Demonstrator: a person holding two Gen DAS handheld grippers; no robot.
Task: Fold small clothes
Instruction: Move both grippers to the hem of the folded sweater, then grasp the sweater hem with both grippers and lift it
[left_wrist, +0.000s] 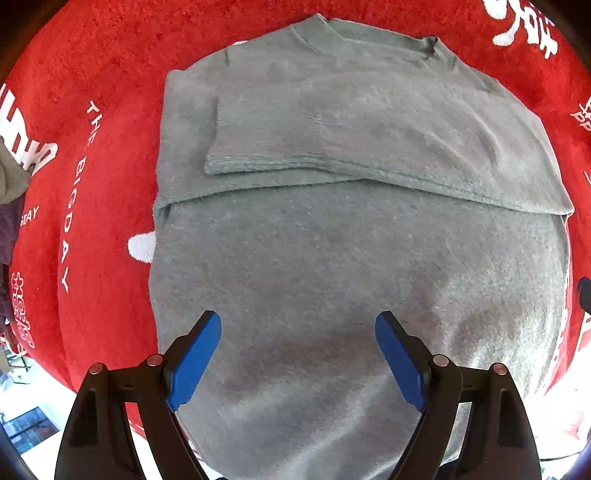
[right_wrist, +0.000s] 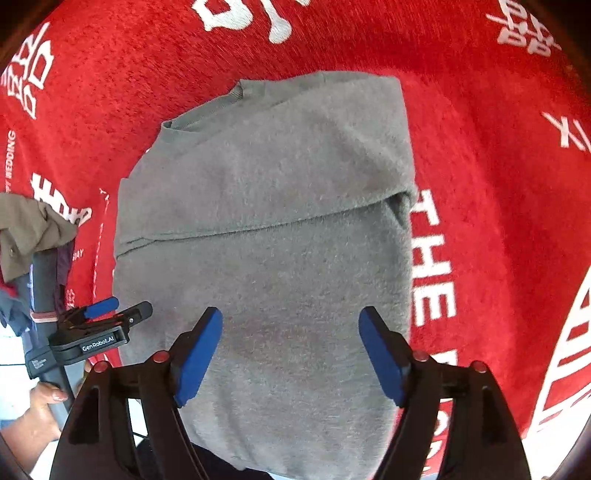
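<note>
Sweater (right_wrist: 266, 236) lies folded beneath both open jaws, untouched by either.

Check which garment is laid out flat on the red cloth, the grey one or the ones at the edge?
The grey sweater, spread flat and partly folded. The brown garment and the dark clothes beside it lie bunched at the cloth's edge.

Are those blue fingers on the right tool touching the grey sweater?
Apart. In the right wrist view the right gripper stands open above the grey sweater, nothing pinched.
</note>
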